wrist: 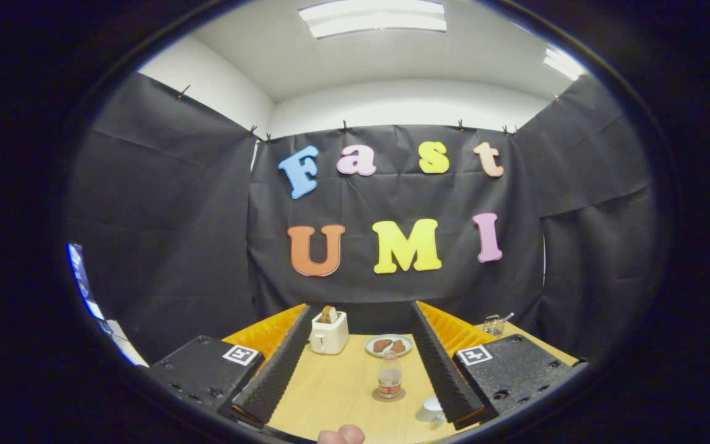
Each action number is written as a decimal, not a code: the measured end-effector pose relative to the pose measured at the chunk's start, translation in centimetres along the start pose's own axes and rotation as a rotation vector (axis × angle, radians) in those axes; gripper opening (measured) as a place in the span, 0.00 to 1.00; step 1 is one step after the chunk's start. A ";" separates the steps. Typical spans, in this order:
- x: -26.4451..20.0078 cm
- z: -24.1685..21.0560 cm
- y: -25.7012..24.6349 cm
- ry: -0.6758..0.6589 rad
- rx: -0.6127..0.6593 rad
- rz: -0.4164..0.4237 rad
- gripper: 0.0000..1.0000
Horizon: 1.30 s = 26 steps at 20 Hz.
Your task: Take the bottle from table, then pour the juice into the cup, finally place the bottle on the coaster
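In the gripper view, your gripper [355, 370] stood with its two fingers wide apart and nothing between them, low in the middle of the frame. The small clear plastic bottle with a reddish label [389, 376] stood upright between the fingers and ahead of them, on a round brown coaster [389, 395] on the light wooden table [330, 394]. The white cup [431, 409] was in the lower right, just beside the right finger and partly hidden by it. Farther back stood a white toaster with a slice of bread [329, 332] and a pale green plate with brown food [389, 345].

I think the cup was your main risk: the right finger could knock it when you moved forward. The bottle looked light and narrow, so a touch from one finger first could tip it.
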State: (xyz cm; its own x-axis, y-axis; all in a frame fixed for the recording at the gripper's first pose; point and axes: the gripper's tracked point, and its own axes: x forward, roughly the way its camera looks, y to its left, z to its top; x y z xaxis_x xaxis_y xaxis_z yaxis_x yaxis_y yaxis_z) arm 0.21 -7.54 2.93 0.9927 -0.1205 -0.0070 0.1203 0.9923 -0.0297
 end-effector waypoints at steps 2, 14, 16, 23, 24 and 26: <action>-0.8 0.2 0.0 -0.004 0.013 0.009 1.00; -1.8 0.6 -0.4 -0.010 0.044 0.024 1.00; -1.8 0.4 -0.4 -0.012 0.053 0.025 1.00; -1.8 0.4 0.1 -0.014 0.030 0.033 1.00; -1.8 0.3 0.3 -0.011 0.028 0.036 1.00; -1.8 0.3 0.5 -0.010 0.024 0.038 1.00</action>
State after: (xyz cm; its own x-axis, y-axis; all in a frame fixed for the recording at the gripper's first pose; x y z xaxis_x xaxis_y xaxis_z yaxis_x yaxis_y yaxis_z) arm -1.50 -6.78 3.19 0.9966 -0.0821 0.0027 0.0822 0.9966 -0.0060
